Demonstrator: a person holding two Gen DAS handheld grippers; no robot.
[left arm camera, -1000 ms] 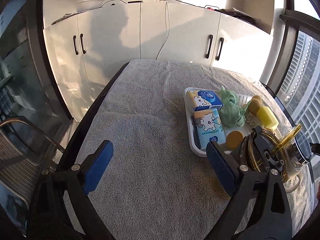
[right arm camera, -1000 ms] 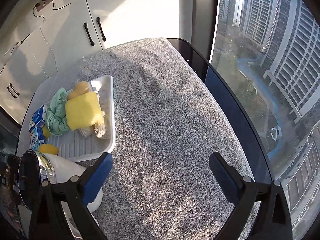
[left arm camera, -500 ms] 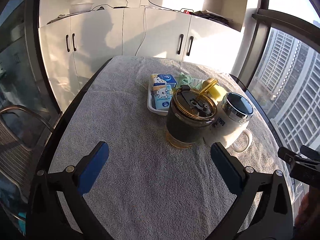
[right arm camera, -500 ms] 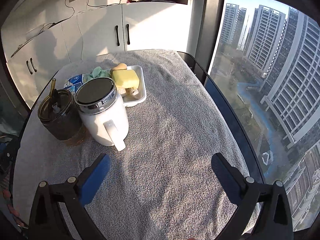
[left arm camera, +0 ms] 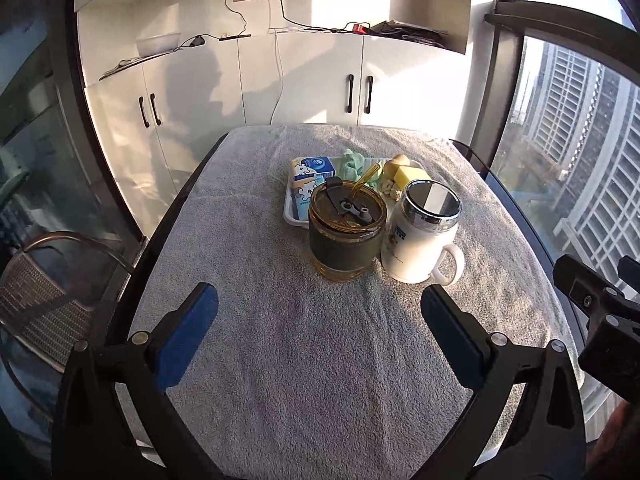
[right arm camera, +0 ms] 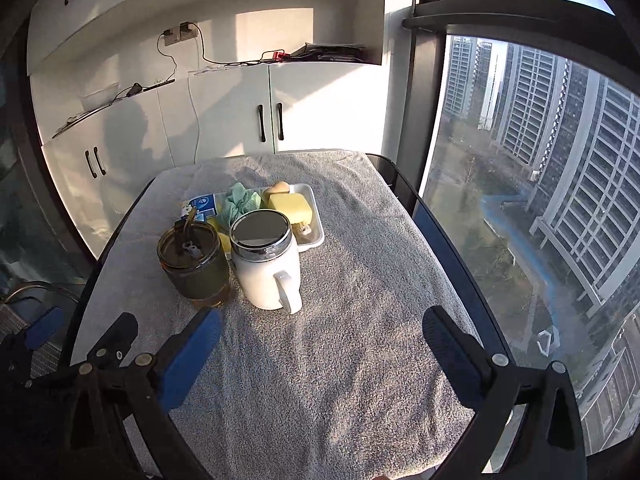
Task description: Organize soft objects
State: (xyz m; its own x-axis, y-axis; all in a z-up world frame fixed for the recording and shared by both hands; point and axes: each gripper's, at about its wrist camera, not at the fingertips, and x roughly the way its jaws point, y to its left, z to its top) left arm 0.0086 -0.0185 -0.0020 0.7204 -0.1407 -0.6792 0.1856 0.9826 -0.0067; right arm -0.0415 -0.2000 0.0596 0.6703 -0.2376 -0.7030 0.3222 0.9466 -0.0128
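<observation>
Hovering with fingers spread wide and empty, the left gripper (left arm camera: 320, 320) and right gripper (right arm camera: 320, 332) face the tray (right arm camera: 316, 216) of soft things, beyond two cups ahead.

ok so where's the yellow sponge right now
The yellow sponge lies in the white tray, at its right end in the right wrist view, just behind the white mug and right of the green cloth.

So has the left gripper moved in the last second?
Yes. The left gripper has pulled back from the tray: the tray sat beside its fingers, now it lies far ahead beyond the mug.
</observation>
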